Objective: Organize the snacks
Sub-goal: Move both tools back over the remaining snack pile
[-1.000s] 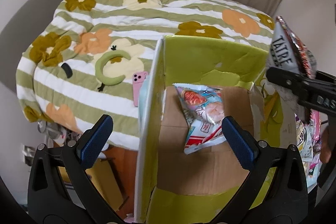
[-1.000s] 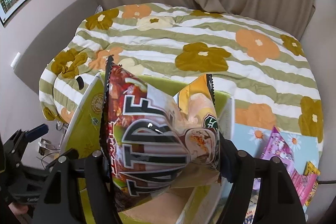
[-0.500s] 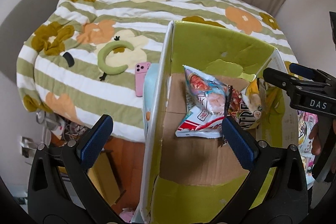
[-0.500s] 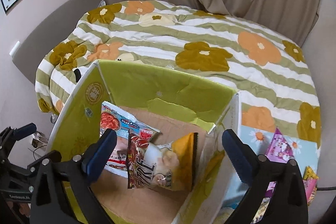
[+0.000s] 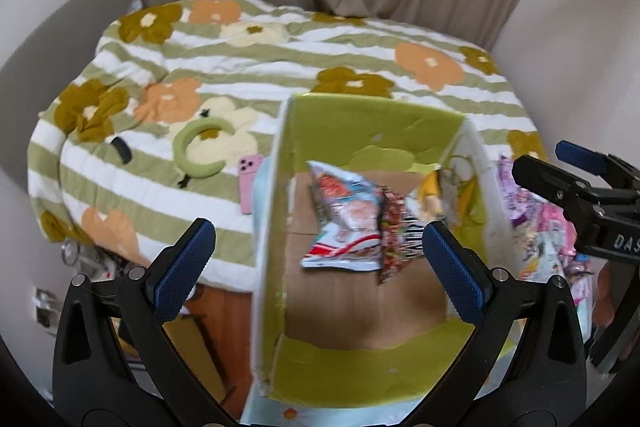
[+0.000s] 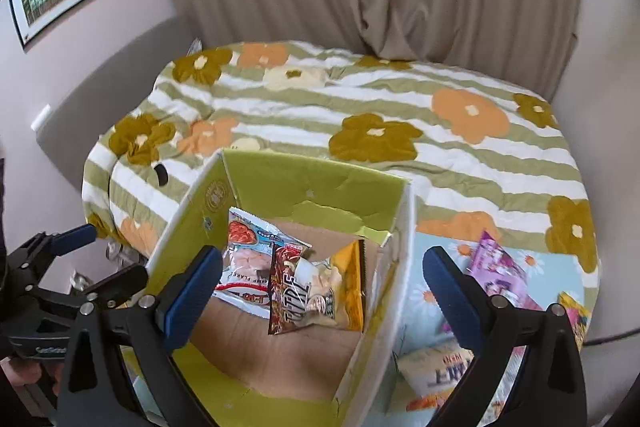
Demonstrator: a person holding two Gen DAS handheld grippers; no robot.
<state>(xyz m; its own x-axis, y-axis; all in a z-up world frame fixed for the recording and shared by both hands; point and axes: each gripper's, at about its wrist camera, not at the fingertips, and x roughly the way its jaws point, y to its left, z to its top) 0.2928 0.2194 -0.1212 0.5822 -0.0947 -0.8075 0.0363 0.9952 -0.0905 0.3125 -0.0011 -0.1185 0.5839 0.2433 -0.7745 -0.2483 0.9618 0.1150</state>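
Two snack bags, a dark chip bag and a shrimp-flake bag, lie inside the green box. Left tongs and right tongs hover above, both wide and empty.

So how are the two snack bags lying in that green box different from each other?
The shrimp-flake bag is mostly white and light blue with red, while the chip bag is dark red and orange-yellow with bold black-and-white lettering. The shrimp-flake bag lies nearer the box's left wall; the chip bag lies to its right, overlapping its edge. Both are sealed and rest on the brown cardboard floor.
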